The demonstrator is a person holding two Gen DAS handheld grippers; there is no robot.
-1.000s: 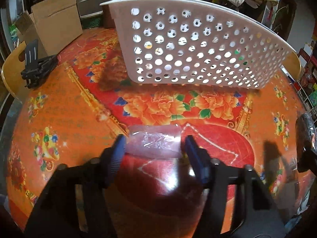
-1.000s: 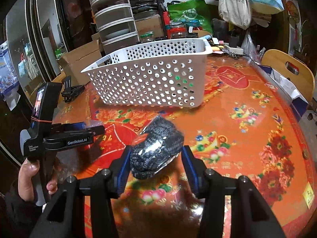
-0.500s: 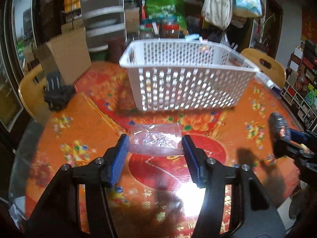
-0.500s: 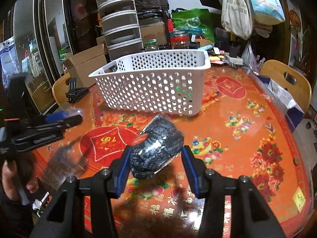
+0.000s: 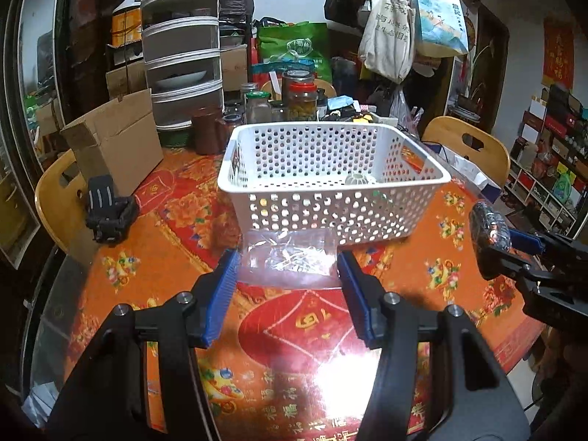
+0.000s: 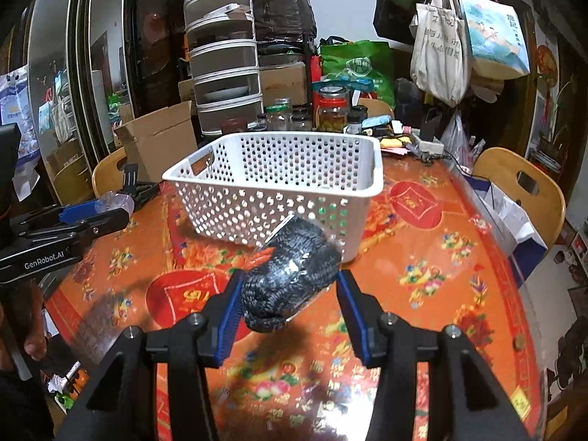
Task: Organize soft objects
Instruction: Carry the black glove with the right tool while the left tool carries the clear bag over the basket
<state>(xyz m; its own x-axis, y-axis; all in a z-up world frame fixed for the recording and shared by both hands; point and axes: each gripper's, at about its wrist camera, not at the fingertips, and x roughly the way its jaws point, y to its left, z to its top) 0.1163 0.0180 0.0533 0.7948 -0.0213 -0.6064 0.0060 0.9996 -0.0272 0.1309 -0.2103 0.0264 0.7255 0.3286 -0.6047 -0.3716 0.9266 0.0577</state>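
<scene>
Left claw (image 5: 287,270): you grip a clear bag (image 5: 288,260) between the pads, held above the table (image 5: 422,272) just short of the basket (image 5: 332,180) | Right claw (image 6: 288,290): you clamp a dark knit bundle (image 6: 290,279), also short of the basket | Step: carrying both to the basket | Next: lift each over the rim, then let go inside.

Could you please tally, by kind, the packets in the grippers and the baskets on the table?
Clear plastic packet, in the left gripper: 1
Dark knitted packet, in the right gripper: 1
White basket: 1
Total: 3
</scene>
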